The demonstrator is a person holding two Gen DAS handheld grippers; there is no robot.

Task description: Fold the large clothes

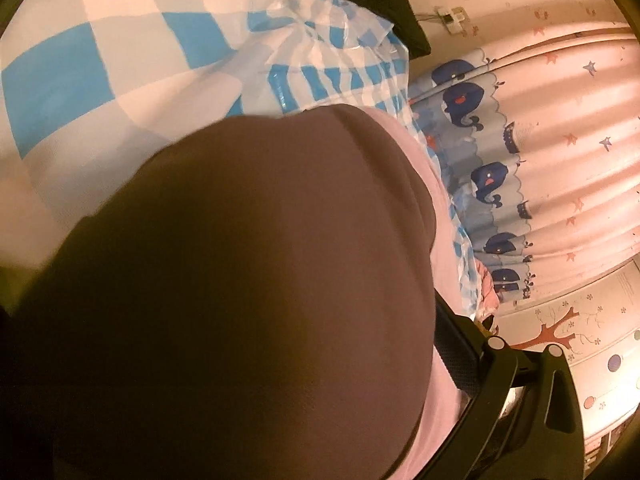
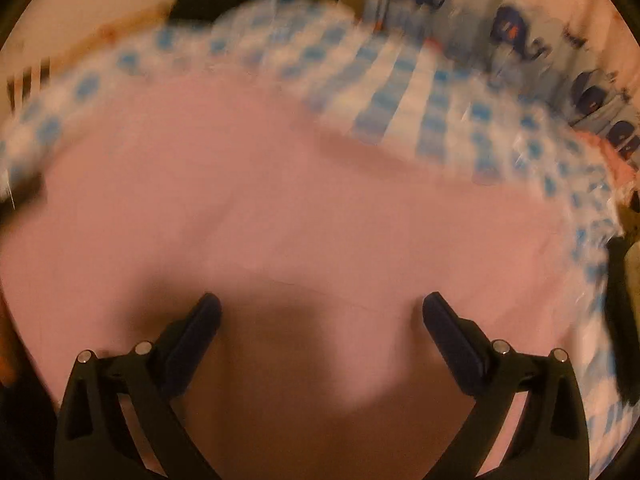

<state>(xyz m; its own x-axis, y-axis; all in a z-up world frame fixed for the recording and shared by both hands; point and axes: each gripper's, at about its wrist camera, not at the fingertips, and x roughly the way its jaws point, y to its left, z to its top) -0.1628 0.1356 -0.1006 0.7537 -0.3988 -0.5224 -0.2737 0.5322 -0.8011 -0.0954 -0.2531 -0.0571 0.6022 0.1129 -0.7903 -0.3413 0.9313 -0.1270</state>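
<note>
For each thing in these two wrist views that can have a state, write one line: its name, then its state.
Pink garment: spread flat on the checked cover, a fold bulging over the left camera.
Right gripper: open, empty, above the garment.
Left gripper: mostly hidden by cloth, state unclear.
Whale curtain: hanging, pleated.

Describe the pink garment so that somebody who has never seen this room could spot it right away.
Find the blue and white checked sheet that covers the work surface. The pink garment lies spread on it, below the open right hand-held gripper. It is the only plain, pattern-free cloth there, unlike the whale-print curtain behind.
</note>
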